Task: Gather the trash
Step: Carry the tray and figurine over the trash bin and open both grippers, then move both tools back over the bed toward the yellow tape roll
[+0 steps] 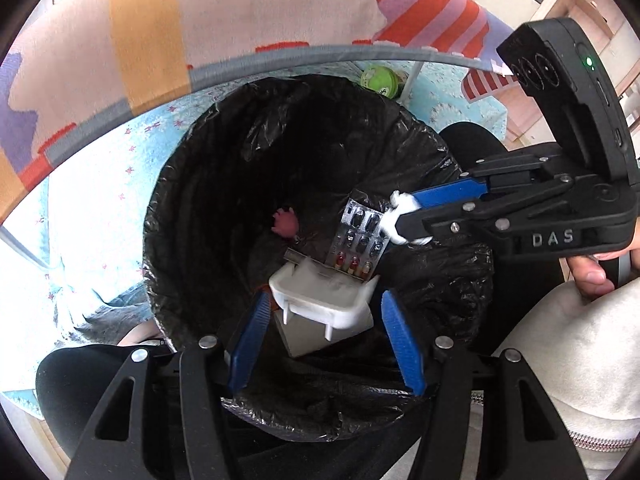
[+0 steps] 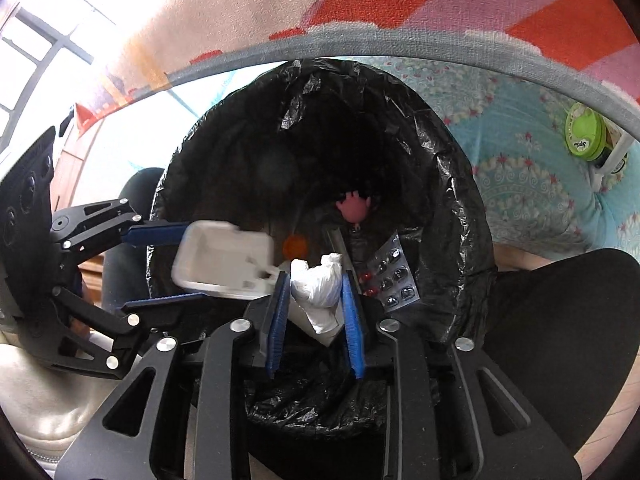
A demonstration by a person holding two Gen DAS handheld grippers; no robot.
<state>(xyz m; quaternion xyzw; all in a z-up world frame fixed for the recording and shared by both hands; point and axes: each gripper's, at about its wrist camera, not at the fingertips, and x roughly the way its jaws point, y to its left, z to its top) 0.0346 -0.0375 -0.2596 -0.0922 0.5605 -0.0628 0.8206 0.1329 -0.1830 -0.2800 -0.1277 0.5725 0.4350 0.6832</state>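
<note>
While apparently unclamped, tray (image 1: 320, 296) between left tongs (image 1: 328, 340).

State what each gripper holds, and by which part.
Right gripper pinches the white crumpled tissue across its middle. Left gripper is open; white tray falling between.

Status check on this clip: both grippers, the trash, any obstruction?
Left hand-held gripper open, white plastic tray dropping, blurred. Right hand-held gripper shut on crumpled white tissue wad. Both over black-lined trash bin. Nothing blocking.
</note>
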